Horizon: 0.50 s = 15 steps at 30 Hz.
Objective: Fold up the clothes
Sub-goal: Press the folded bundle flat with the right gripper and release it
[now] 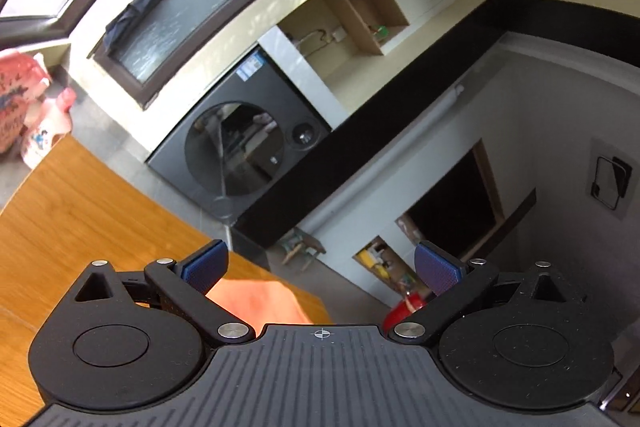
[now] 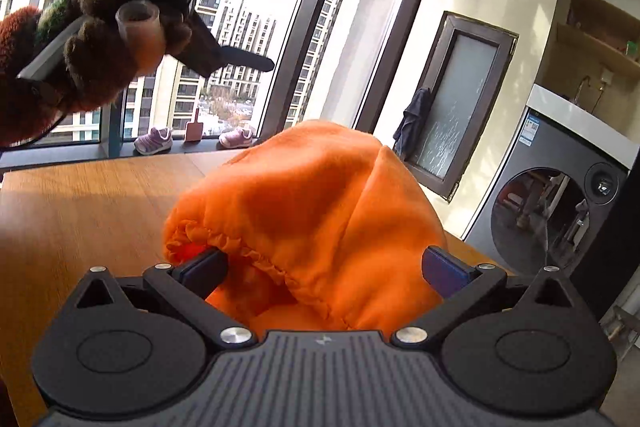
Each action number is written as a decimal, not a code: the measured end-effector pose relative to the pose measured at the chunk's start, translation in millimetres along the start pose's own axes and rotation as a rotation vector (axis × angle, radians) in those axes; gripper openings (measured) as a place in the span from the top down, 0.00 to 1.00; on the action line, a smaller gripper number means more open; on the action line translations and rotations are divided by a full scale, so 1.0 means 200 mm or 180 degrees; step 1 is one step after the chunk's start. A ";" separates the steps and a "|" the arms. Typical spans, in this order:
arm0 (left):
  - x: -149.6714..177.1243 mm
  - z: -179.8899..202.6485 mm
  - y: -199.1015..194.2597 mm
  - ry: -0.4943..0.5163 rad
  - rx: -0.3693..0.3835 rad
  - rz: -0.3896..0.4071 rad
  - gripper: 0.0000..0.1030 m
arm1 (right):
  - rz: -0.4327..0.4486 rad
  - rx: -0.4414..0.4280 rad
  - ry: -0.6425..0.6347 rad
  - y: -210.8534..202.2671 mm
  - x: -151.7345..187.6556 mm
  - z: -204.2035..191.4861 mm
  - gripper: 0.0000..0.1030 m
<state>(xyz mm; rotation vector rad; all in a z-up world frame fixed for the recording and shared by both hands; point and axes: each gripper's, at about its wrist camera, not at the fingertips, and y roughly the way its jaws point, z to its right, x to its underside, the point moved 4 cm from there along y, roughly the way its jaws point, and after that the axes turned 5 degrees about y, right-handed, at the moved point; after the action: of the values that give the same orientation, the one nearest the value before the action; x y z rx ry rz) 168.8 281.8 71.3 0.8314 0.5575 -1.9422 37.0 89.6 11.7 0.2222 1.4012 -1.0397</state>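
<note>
An orange fleece garment (image 2: 312,203) lies bunched in a mound on the wooden table (image 2: 80,211), its gathered elastic hem facing the camera. My right gripper (image 2: 324,267) is open, its blue pads wide apart on either side of the mound's near edge. My left gripper (image 2: 294,23) hangs high above the table at the upper left, held by a hand in a fuzzy brown sleeve (image 2: 92,59). In the left wrist view the left gripper (image 1: 320,267) is open and empty, tilted up toward the room. Only a patch of the orange garment (image 1: 256,303) shows below its fingers.
The table's far edge (image 1: 248,259) drops off toward a dark washing machine (image 1: 240,151) against the wall. Small shoes (image 2: 154,141) sit on the sill of a tall window behind the table. A dark cloth (image 2: 412,123) hangs on a frosted door.
</note>
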 end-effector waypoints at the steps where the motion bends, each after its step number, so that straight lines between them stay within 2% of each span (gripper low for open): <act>1: 0.00 0.03 0.00 0.0010 0.0119 0.0004 0.01 | -0.0092 0.0003 -0.0018 0.01 0.03 0.00 0.00; 4: 0.08 0.09 0.13 -0.0030 0.0449 -0.0259 0.00 | -0.0238 0.0057 -0.0038 0.01 0.09 0.02 0.00; 6: 0.18 0.11 0.27 -0.0042 0.0545 -0.0528 0.00 | -0.0268 0.0035 0.0005 0.00 0.10 0.05 0.00; 8: 0.29 0.06 0.40 -0.0064 0.0335 -0.0776 0.00 | -0.0193 -0.0136 0.0139 -0.09 0.07 0.07 0.00; 11: 0.41 -0.08 0.46 -0.0267 -0.0098 -0.0983 0.00 | 0.0030 -0.0336 0.0411 -0.22 -0.01 0.15 0.00; 13: 0.48 -0.17 0.44 -0.0404 -0.0239 -0.1024 0.00 | 0.0188 -0.0420 0.0664 -0.28 -0.07 0.23 0.00; 15: 0.53 -0.22 0.39 -0.0517 -0.0218 -0.1013 0.00 | 0.0272 -0.0539 0.0962 -0.27 -0.11 0.32 0.00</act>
<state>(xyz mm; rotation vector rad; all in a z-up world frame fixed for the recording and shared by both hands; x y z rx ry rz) 214.0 213.3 -40.3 0.5602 0.6864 -2.2415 47.6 25.2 67.9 0.3216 1.7281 -0.8352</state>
